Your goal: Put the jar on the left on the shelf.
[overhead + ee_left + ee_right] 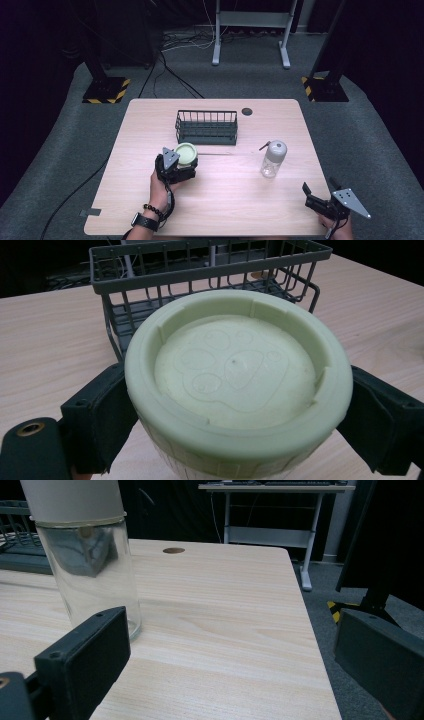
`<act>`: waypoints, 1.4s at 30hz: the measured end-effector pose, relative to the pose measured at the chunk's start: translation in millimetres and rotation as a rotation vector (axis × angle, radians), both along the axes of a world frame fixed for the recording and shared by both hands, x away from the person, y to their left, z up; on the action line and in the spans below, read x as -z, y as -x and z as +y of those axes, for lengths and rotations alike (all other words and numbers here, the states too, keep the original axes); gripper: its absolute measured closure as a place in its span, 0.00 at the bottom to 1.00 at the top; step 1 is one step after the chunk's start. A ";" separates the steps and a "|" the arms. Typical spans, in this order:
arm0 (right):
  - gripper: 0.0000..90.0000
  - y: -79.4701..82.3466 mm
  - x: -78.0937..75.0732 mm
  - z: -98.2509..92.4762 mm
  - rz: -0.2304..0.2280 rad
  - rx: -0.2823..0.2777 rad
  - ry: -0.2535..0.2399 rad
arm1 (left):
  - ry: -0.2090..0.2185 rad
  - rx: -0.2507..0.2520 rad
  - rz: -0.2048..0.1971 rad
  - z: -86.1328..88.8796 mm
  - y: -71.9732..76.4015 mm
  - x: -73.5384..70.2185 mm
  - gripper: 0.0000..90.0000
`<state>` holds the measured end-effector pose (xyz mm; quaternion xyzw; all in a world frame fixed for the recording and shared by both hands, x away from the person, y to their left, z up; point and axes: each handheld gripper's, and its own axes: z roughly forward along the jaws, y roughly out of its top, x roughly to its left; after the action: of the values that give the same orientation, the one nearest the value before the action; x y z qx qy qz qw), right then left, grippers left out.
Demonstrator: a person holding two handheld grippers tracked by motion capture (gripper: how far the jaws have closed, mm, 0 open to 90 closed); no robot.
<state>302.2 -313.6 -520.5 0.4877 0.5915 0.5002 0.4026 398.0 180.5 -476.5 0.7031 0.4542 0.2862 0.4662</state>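
1. The light wooden table with rounded corners (210, 200) bears everything; its near half is bare, which leaves both hands room to work.
2. The dark grey wire basket (206, 127) stands toward the far edge at the middle, open side up. In the left gripper view it rises just behind the held cup, so it looks the likely place for the cup to go.
3. The clear glass bottle with a grey cap (273, 158) stands upright to the right of the basket, well apart from it. In the right gripper view it lies ahead of the jaws and nearer one of them.
4. The left gripper (176, 167) is clamped on the pale green round plastic cup with a paw print pressed into its face (235, 375), one black jaw on each side of the wall. Gripping across the width probably keeps the cup level. The cup sits just in front of the basket.
5. The right gripper (312, 196) hovers at the near right corner, jaws apart and empty, near the bottle but not touching it.
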 end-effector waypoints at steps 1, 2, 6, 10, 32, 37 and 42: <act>0.01 0.0 0.0 0.0 0.000 0.000 0.000 | -0.004 0.000 0.001 -0.3 -1.4 0.0 0.12; 0.01 0.0 0.0 0.0 0.000 -0.001 0.000 | -0.002 -0.001 0.001 -0.8 -2.5 0.1 0.12; 0.01 0.0 0.0 0.1 0.000 -0.002 0.001 | -0.007 -0.002 0.003 -3.1 -7.9 0.4 0.12; 0.01 0.0 0.1 0.2 0.000 -0.004 0.003 | -0.010 -0.006 0.007 -4.2 -14.4 -1.0 0.12; 0.01 0.1 0.1 0.1 -0.001 -0.006 0.002 | 0.003 -0.026 -0.011 -4.5 -41.4 -23.0 0.12; 0.01 0.1 0.1 -0.1 -0.002 -0.007 0.000 | 0.007 -0.029 -0.017 -2.1 -46.2 -30.3 0.12; 0.01 0.1 0.1 0.1 -0.001 -0.008 0.002 | 0.003 -0.028 -0.028 -3.0 -49.0 -37.5 0.12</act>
<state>302.1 -313.5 -520.6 0.4848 0.5936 0.5016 0.4013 447.0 177.6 -439.0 0.6919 0.4580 0.3017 0.4695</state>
